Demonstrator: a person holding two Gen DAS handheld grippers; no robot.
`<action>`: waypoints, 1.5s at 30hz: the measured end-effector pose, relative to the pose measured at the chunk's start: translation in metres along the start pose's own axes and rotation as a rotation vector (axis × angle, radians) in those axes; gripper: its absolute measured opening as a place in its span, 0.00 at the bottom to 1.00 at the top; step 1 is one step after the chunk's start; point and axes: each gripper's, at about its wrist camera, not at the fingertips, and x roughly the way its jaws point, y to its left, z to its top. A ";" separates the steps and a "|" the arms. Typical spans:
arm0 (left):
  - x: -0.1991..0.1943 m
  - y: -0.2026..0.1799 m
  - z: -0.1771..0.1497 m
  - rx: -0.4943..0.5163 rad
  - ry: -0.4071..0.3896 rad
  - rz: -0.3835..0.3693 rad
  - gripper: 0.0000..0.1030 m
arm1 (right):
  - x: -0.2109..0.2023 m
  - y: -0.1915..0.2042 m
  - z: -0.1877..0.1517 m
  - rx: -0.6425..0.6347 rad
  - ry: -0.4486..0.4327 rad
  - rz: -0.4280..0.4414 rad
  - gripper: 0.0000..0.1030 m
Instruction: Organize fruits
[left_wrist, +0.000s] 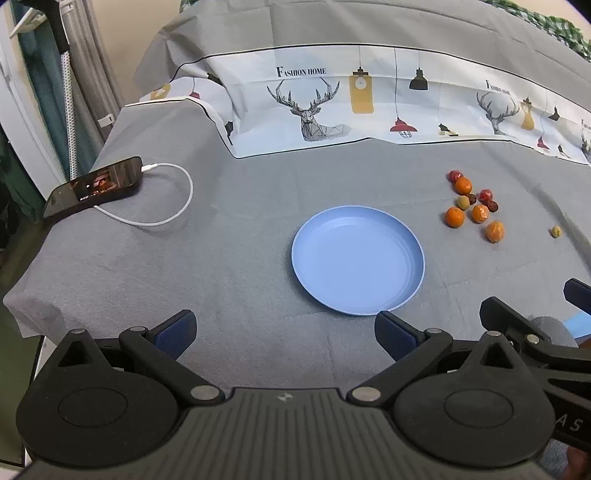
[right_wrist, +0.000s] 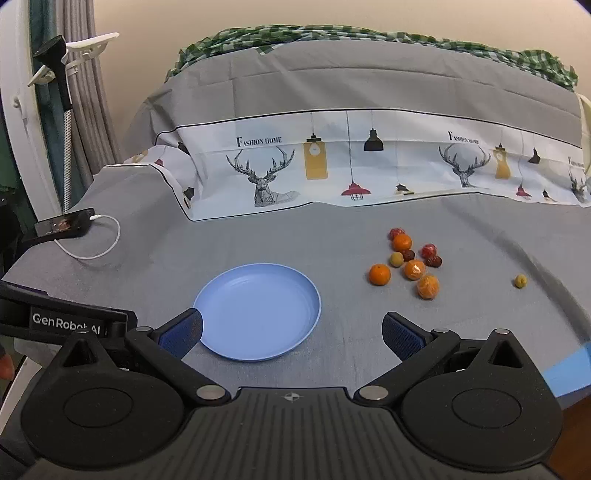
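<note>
A light blue plate (left_wrist: 314, 258) (right_wrist: 218, 295) lies bare on the grey cloth. To its right sits a cluster of several small fruits: oranges (left_wrist: 454, 217) (right_wrist: 379, 274), red ones (left_wrist: 455, 175) (right_wrist: 429, 250) and a pale green one (left_wrist: 463, 202) (right_wrist: 396, 259). Another pale green fruit (left_wrist: 555, 231) (right_wrist: 520, 281) lies alone further right. My left gripper (left_wrist: 284, 332) hovers open before the plate's near rim, nothing between its fingers. My right gripper (right_wrist: 291, 334) is open too, its left finger over the plate's near edge. The right gripper's fingers (left_wrist: 502, 317) show at the left view's right edge.
A dark phone (left_wrist: 92, 190) (right_wrist: 62, 226) on a white charging cable (left_wrist: 173, 210) lies at the left edge of the cloth. A printed white cloth with deer (left_wrist: 314, 107) (right_wrist: 266, 177) drapes over a raised back. The cloth's edge drops off at left.
</note>
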 end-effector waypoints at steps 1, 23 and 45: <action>0.001 -0.001 0.000 0.000 0.003 -0.001 1.00 | 0.000 0.001 0.001 0.001 0.002 -0.003 1.00; -0.010 -0.001 0.002 0.001 -0.010 0.021 1.00 | -0.001 0.001 0.005 0.008 -0.023 0.004 1.00; -0.007 -0.002 0.001 0.006 -0.001 0.026 1.00 | 0.001 -0.003 0.004 0.026 -0.012 0.007 1.00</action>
